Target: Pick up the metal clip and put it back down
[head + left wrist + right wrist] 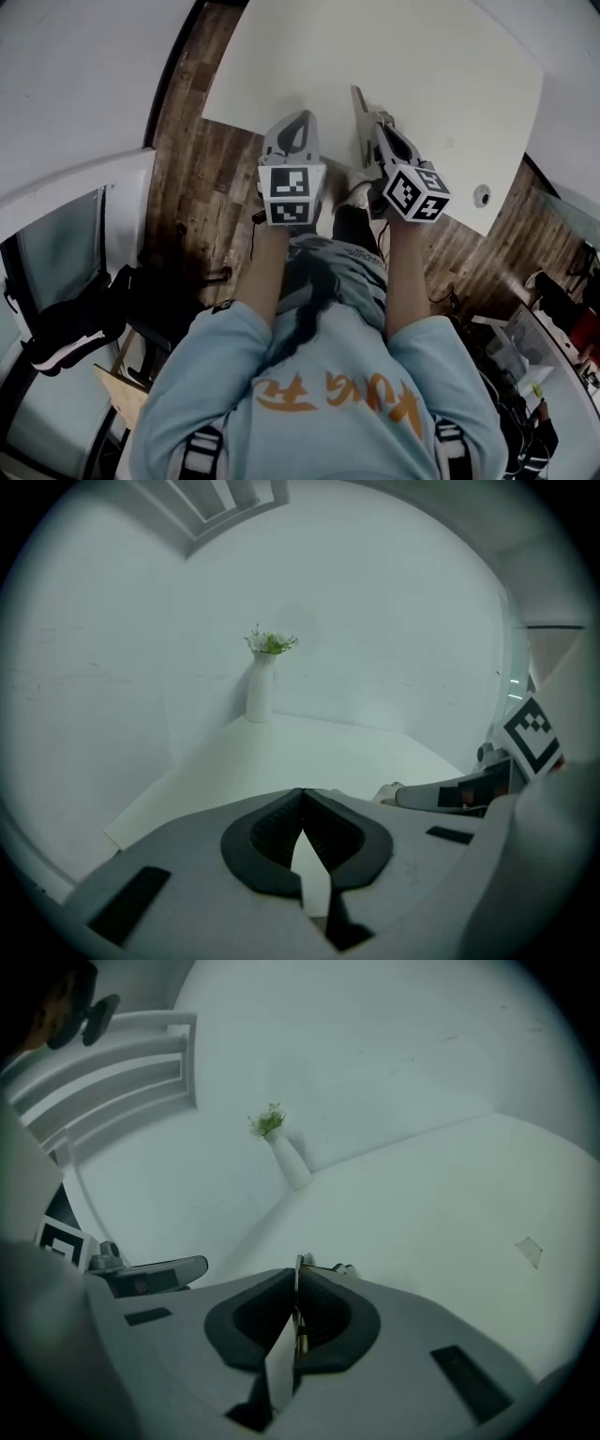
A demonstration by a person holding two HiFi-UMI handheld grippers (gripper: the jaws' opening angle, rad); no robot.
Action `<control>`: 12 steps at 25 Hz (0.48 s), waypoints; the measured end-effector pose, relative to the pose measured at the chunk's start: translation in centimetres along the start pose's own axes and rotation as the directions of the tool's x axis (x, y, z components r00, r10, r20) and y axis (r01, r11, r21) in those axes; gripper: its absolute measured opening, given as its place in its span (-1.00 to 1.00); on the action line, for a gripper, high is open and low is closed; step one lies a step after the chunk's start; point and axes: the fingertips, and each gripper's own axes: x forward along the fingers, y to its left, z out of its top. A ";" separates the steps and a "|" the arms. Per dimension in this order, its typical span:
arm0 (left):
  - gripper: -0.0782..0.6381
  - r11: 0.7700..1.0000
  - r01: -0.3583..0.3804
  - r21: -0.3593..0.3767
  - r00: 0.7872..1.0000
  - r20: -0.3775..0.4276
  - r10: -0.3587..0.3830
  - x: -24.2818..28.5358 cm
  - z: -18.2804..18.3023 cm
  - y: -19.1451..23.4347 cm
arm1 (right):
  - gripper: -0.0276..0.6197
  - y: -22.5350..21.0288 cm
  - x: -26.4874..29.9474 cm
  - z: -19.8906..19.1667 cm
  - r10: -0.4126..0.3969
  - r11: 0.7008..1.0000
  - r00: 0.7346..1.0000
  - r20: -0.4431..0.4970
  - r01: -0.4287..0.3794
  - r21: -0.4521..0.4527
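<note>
The metal clip [298,1290] is a thin bright strip pinched upright between the dark pads of my right gripper [295,1274], and a small end of it sticks out past the tips. That gripper [378,122] is rolled onto its side above the near part of the white table [441,66]. Beside it on the left is my left gripper [294,127], level over the table's near edge. In the left gripper view its jaws [302,794] meet at the tips with nothing between them.
A white vase with green sprigs [260,688] [289,1159] stands at the table's far corner against the wall. A small flat scrap [530,1251] lies on the table to the right. A round cable grommet [481,195] sits near the table's right corner. Wooden floor lies below.
</note>
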 end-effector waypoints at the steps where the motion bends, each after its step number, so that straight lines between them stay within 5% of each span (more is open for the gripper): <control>1: -0.71 1.000 -0.003 -0.002 1.000 0.002 0.003 0.1 0.0 0.3 | -0.83 0.1 0.3 -0.2 0.006 1.000 1.000 0.000 -0.006 0.014; 6: -0.71 1.000 -0.018 -0.002 1.000 0.024 0.018 -0.2 0.9 1.3 | -0.77 -0.3 1.5 -0.6 -0.006 0.998 1.000 0.009 0.006 0.070; 12: -0.72 1.000 -0.015 -0.005 0.998 0.053 0.015 -0.4 2.0 1.8 | -0.53 -1.9 1.8 -1.2 -0.139 0.990 0.990 -0.033 0.138 -0.041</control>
